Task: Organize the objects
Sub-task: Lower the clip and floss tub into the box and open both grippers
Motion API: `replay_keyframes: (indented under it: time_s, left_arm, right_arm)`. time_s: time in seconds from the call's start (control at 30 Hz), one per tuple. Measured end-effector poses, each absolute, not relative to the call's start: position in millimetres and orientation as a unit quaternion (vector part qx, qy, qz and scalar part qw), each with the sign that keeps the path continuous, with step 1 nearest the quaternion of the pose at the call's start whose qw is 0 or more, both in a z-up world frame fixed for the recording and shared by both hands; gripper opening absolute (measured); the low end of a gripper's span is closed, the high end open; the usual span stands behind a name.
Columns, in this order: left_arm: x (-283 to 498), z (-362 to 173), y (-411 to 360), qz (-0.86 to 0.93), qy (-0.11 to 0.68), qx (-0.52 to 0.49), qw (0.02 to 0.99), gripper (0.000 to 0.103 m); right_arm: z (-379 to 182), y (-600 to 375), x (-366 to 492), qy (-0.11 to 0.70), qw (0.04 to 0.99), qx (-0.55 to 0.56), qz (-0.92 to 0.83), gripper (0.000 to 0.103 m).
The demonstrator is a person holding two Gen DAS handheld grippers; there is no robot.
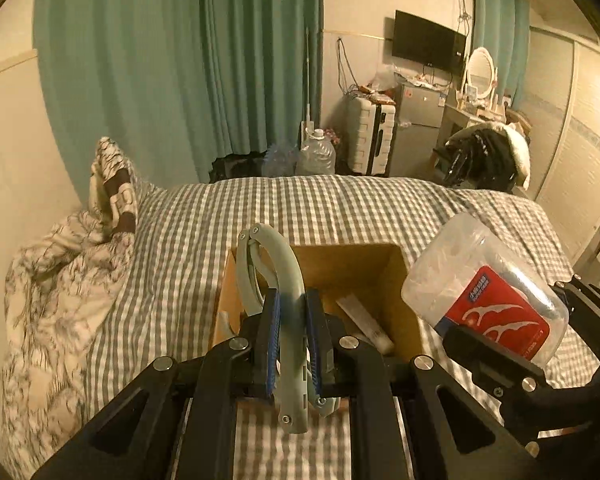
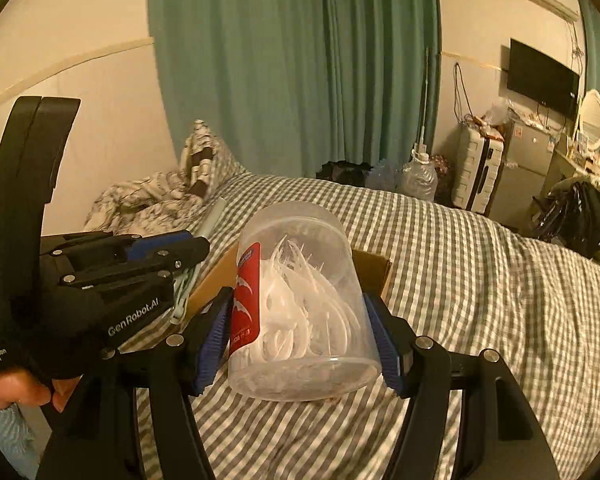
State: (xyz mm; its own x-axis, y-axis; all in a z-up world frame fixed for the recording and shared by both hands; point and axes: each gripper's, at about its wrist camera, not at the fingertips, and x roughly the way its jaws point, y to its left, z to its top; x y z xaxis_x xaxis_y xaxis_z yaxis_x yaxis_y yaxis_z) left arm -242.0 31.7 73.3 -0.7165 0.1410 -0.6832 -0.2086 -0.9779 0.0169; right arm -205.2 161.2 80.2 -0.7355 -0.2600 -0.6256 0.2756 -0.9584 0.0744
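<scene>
My left gripper [image 1: 293, 344] is shut on a pale grey-green plier-like tool [image 1: 278, 280], held upright over the near edge of an open cardboard box [image 1: 396, 268] on the bed. A white tube [image 1: 366, 322] lies inside the box. My right gripper [image 2: 300, 340] is shut on a clear plastic jar of white floss picks [image 2: 304, 300] with a red label, tilted, beside the box's right side; the jar shows in the left wrist view [image 1: 484, 288]. The left gripper [image 2: 168, 258] shows at the left of the right wrist view, with the box [image 2: 374, 264] behind the jar.
The box sits on a grey-white checked bed cover [image 1: 340, 200]. A crumpled patterned duvet [image 1: 60, 280] lies at the left. Beyond the bed are a green curtain [image 1: 180, 60], water bottles [image 1: 316, 152], a white suitcase [image 1: 370, 140] and a chair with dark clothes [image 1: 484, 156].
</scene>
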Motion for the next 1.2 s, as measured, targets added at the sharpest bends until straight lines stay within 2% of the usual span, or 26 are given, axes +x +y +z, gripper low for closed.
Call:
replay_keyframes:
  time_s: [0.37, 0.73, 0.77, 0.83, 0.93, 0.97, 1.0, 1.07, 1.13, 1.2]
  left_arm:
    - [-327.5, 10.2, 38.1, 0.902, 0.037, -0.416, 0.109, 0.012]
    - [-350.4, -33.9, 40.8, 0.889, 0.039, -0.439, 0.123, 0.013]
    - [-349.9, -34.6, 41.9, 0.889, 0.044, -0.437, 0.127, 0.015]
    - [-350.9, -35.2, 42.4, 0.889, 0.049, -0.437, 0.124, 0.018]
    - [-351.7, -33.2, 39.3, 0.889, 0.040, -0.441, 0.118, 0.036]
    - [-350.1, -29.3, 38.0, 0.891, 0.036, -0.438, 0.115, 0.051]
    - [-349.3, -25.3, 36.3, 0.893, 0.033, -0.434, 0.112, 0.058]
    - [-344.3, -12.0, 32.3, 0.901, 0.030, -0.420, 0.108, 0.060]
    - [-339.7, 3.9, 29.2, 0.906, 0.029, -0.410, 0.103, 0.066]
    - [-331.8, 25.4, 25.9, 0.915, 0.027, -0.392, 0.094, 0.080]
  right_arm:
    - [13.6, 169.9, -289.9, -0.007, 0.120, 0.386, -0.915, 0.063]
    - [-19.6, 176.7, -320.5, -0.032, 0.116, 0.399, -0.909, 0.064]
    - [-18.5, 177.1, -321.4, -0.033, 0.117, 0.397, -0.910, 0.065]
    - [-15.2, 179.6, -320.3, -0.036, 0.111, 0.389, -0.914, 0.073]
    - [-6.6, 186.1, -318.5, -0.051, 0.106, 0.379, -0.918, 0.077]
    - [-3.7, 187.9, -318.6, -0.054, 0.105, 0.378, -0.918, 0.077]
    - [0.5, 190.2, -318.6, -0.057, 0.101, 0.376, -0.919, 0.078]
    - [12.0, 195.3, -316.9, -0.062, 0.096, 0.367, -0.923, 0.078]
    - [27.6, 198.7, -311.1, -0.065, 0.092, 0.356, -0.928, 0.079]
    - [45.3, 201.0, -301.6, -0.065, 0.089, 0.341, -0.934, 0.081]
